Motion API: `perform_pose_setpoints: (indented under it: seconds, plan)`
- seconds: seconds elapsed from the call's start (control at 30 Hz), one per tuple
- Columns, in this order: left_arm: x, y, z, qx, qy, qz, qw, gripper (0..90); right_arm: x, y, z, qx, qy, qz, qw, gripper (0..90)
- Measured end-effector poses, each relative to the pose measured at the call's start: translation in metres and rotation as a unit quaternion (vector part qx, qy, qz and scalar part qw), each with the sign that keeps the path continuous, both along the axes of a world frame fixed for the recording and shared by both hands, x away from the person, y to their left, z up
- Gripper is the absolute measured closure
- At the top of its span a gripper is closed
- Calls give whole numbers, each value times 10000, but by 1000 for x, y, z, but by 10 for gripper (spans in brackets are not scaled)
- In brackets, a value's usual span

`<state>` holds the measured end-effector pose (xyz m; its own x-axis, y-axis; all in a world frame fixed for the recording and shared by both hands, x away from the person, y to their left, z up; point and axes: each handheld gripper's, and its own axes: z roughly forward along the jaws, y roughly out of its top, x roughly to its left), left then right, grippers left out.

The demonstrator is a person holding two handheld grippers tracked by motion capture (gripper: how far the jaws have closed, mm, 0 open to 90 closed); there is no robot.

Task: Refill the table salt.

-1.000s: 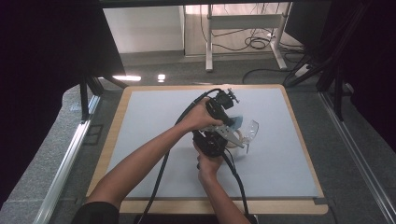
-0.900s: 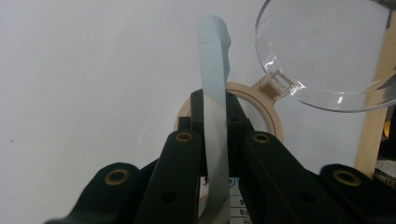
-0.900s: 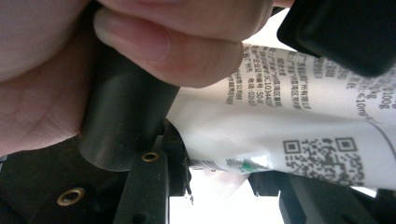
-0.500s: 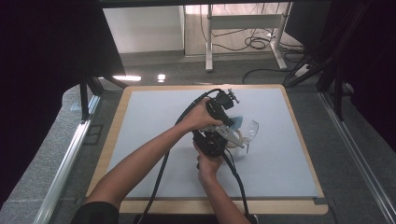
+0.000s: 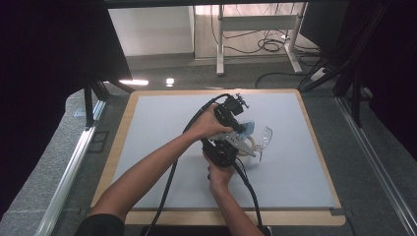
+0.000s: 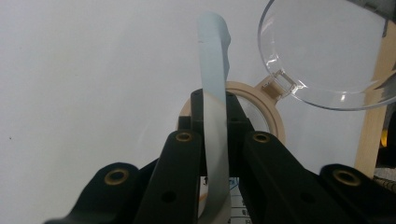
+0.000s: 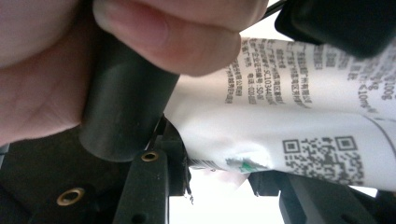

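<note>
A flat packet [image 6: 212, 56], pale blue on one face and white with print and a QR code [image 7: 289, 116] on the other, is held over the white mat. My left gripper [image 6: 214, 100] is shut on its thin edge. My right gripper [image 7: 219, 172] grips the same packet lower down, its jaws on either side of the printed face. In the high view both grippers [image 5: 243, 129] [image 5: 240, 147] meet mid-mat at the packet [image 5: 247, 128]. Just behind it stands a round beige-rimmed container [image 6: 275, 116] with its clear lid [image 6: 322, 51] hinged open.
The white mat [image 5: 162, 123] lies on a wooden board [image 5: 115, 147]. The left hand [image 7: 163, 28] and its black gripper body [image 7: 121, 112] sit close in front of the right gripper's camera. Cables trail toward the near edge. Table legs and wires stand on the floor beyond.
</note>
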<state>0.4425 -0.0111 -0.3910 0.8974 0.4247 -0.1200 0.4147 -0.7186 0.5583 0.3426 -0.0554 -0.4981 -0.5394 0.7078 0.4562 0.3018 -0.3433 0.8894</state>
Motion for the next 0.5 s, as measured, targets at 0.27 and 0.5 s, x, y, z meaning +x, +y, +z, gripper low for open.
perform_pose_setpoints:
  seconds: [0.27,0.5]
  plan:
    - [-1,10,-3,-245,70,64,9997,870,-5,0,-8,-167,-37,105,9998,645]
    - [-3,18,-5,-427,102,113,9990,868,-9,-1,-15,-466,-94,227,9986,641]
